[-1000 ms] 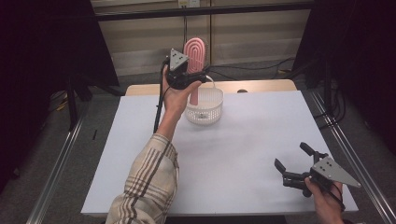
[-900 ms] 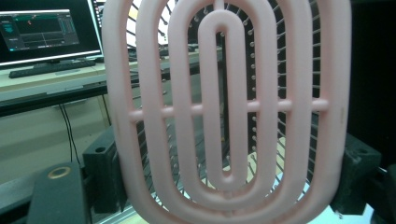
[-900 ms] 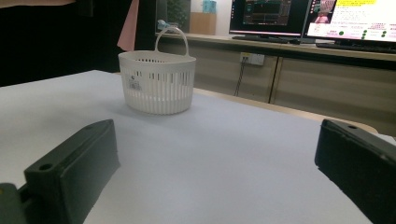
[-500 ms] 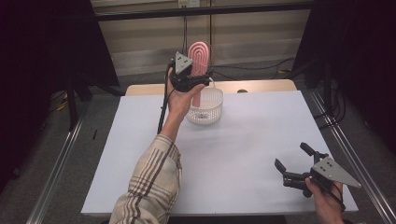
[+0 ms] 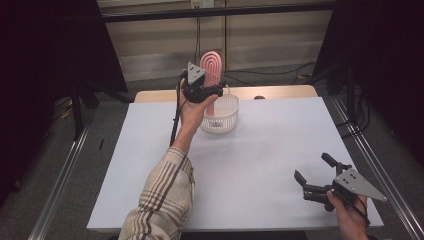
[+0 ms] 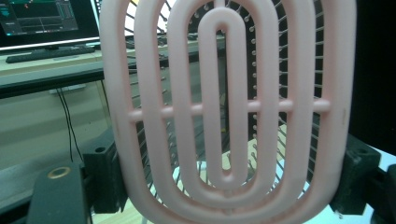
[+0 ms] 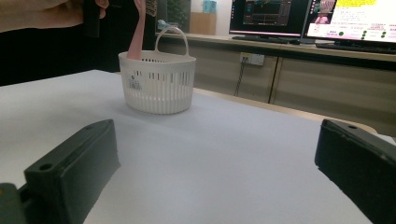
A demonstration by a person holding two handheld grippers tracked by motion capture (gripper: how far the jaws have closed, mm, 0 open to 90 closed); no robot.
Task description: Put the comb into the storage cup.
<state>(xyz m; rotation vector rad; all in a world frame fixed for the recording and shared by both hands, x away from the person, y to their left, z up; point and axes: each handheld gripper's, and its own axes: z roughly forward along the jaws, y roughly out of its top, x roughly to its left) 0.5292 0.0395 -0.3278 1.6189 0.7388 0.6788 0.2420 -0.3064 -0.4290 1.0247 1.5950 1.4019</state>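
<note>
A pink vented hairbrush (image 5: 212,65) stands upright over a white handled basket (image 5: 227,122) at the table's far middle, its handle reaching down into the basket. My left gripper (image 5: 209,91) is shut on the brush at the lower part of its head; in the left gripper view the brush head (image 6: 224,107) sits between both black jaws, bristles facing away. My right gripper (image 5: 313,167) rests low near the table's front right corner, open and empty. In the right gripper view its jaws (image 7: 215,163) stand wide apart, facing the basket (image 7: 156,86) and the brush handle (image 7: 137,32).
The white table (image 5: 260,160) has a wooden desk edge (image 5: 280,92) behind it and metal rails (image 5: 65,170) on the floor along both sides. Monitors (image 7: 355,18) stand on a bench beyond the table. A plaid sleeve (image 5: 160,200) crosses the table's left front.
My left gripper has shifted slightly right and a little lower with the brush in it, over the basket. The right gripper has stayed put.
</note>
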